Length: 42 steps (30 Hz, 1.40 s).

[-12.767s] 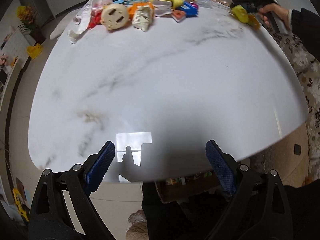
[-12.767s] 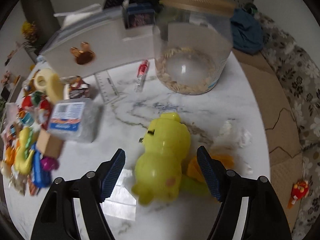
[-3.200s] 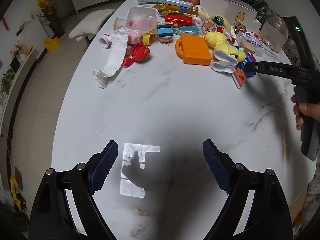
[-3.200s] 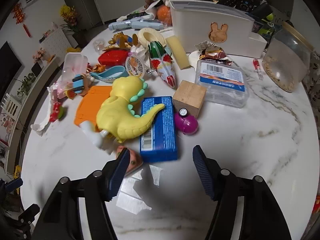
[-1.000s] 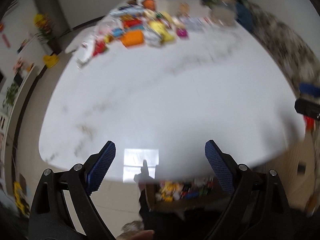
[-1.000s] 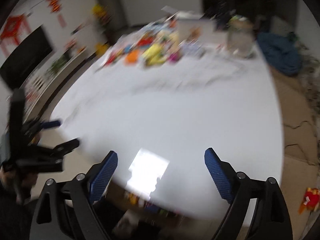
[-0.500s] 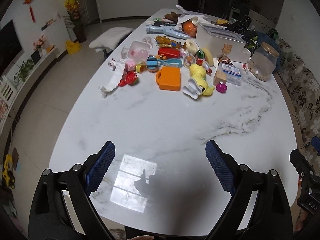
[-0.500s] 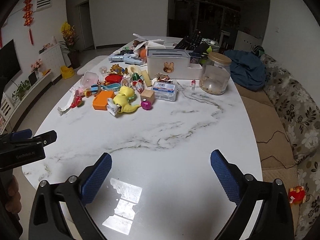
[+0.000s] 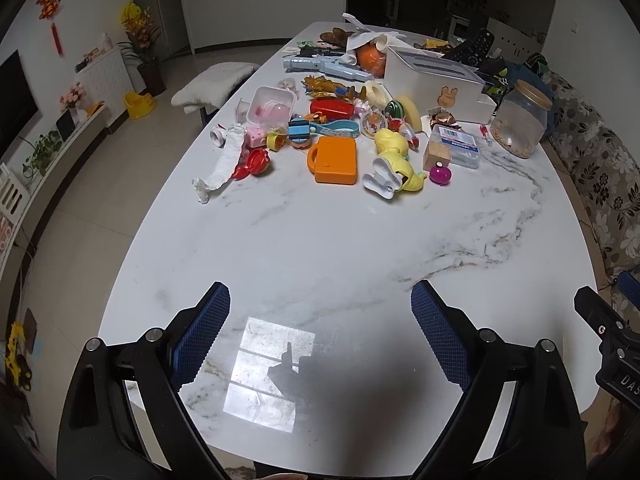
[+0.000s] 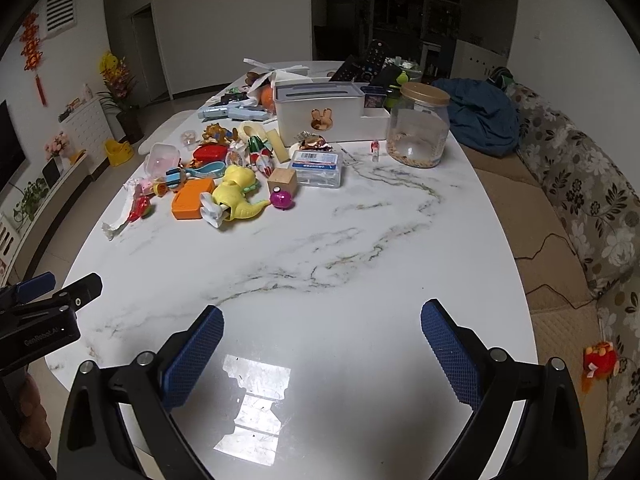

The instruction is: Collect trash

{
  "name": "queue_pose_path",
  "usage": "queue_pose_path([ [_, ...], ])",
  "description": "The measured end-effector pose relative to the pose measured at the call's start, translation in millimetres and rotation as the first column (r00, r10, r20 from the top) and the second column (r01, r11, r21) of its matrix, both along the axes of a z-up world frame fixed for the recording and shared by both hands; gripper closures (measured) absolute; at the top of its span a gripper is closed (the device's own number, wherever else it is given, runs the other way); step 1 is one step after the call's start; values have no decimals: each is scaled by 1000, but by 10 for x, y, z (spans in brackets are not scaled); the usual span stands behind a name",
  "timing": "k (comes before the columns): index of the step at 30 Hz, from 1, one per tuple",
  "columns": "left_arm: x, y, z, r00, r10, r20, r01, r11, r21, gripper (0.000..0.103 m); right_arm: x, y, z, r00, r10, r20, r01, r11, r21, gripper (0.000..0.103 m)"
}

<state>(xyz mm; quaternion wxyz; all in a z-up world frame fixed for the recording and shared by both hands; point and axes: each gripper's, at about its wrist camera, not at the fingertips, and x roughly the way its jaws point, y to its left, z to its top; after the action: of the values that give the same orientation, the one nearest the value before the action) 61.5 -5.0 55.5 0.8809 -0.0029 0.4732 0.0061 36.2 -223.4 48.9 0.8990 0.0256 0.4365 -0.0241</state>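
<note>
A crumpled white paper strip (image 9: pixel 222 163) lies at the left edge of a toy pile on the white marble table (image 9: pixel 320 240); it also shows in the right wrist view (image 10: pixel 118 220). A crumpled foil wrapper (image 10: pixel 313 143) lies by the white box. My left gripper (image 9: pixel 320 336) is open and empty above the near end of the table. My right gripper (image 10: pixel 322 354) is open and empty, also above the near end, far from the pile.
The pile holds an orange case (image 9: pixel 334 156), a yellow dinosaur (image 9: pixel 394 160), a pink ball (image 9: pixel 440 175), a wooden block (image 10: pixel 282 179) and a clear box (image 10: pixel 318 167). A white rabbit box (image 10: pixel 320 114) and a glass jar (image 10: pixel 418 130) stand behind. A sofa (image 10: pixel 580 200) runs along the right.
Both grippers have risen and steadied since the blurred frames a second ago, and now look down the table from slightly higher. Both stay open and empty.
</note>
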Motion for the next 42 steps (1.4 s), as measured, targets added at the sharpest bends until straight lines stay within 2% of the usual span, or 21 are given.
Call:
queue_pose_path([
  [10,32,16,-21,1000,-9,-1,9,1000,0,13,34,11,-5,1000,-20,-7,20,1000,-22,5],
  [18,24,-36,-20,1000,-22,13,22,999,35,13,71,-37,-71,998,-52,-33,51,999,-18,5],
  [42,93,-22,-56,999,-31,15,31,999,35,13,125,-48,-98,997,-59,-45,58,998,-22,5],
])
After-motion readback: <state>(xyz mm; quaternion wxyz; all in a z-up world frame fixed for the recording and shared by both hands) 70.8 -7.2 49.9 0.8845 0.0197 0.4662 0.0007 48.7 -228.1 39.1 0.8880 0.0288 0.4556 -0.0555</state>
